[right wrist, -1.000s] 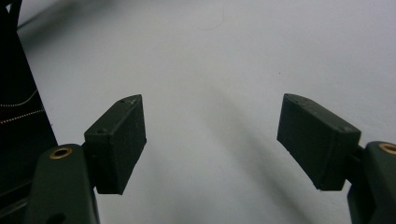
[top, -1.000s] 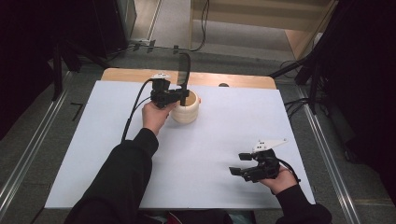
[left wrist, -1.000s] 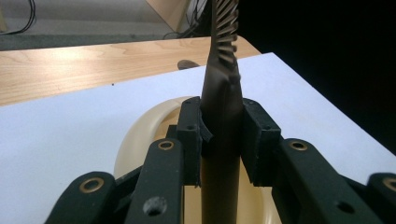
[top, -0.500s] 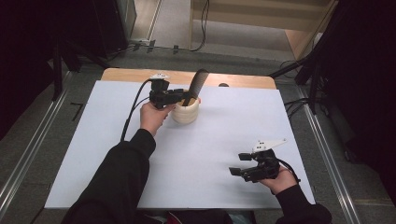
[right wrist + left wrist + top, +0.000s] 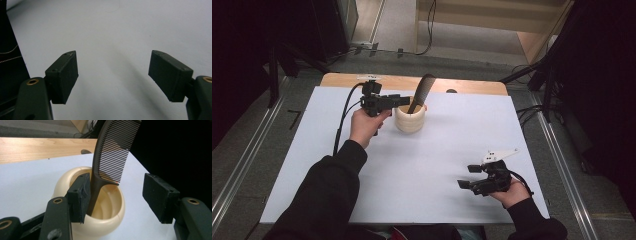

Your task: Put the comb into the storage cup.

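We judge the comb (image 5: pixel 110 150) just dropped in the cup (image 5: pixel 410 119): left gripper (image 5: pixel 120 197) fingers wide apart beside it, holding nothing. Right gripper (image 5: pixel 120 75) fingers spread, empty, well apart from the cup. Next: back off without tipping.

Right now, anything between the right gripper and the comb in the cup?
Nothing visible. Bare white table sheet lies between the right gripper and the cream cup holding the comb. The left gripper sits open at the cup's far side, one pad against the comb's handle.
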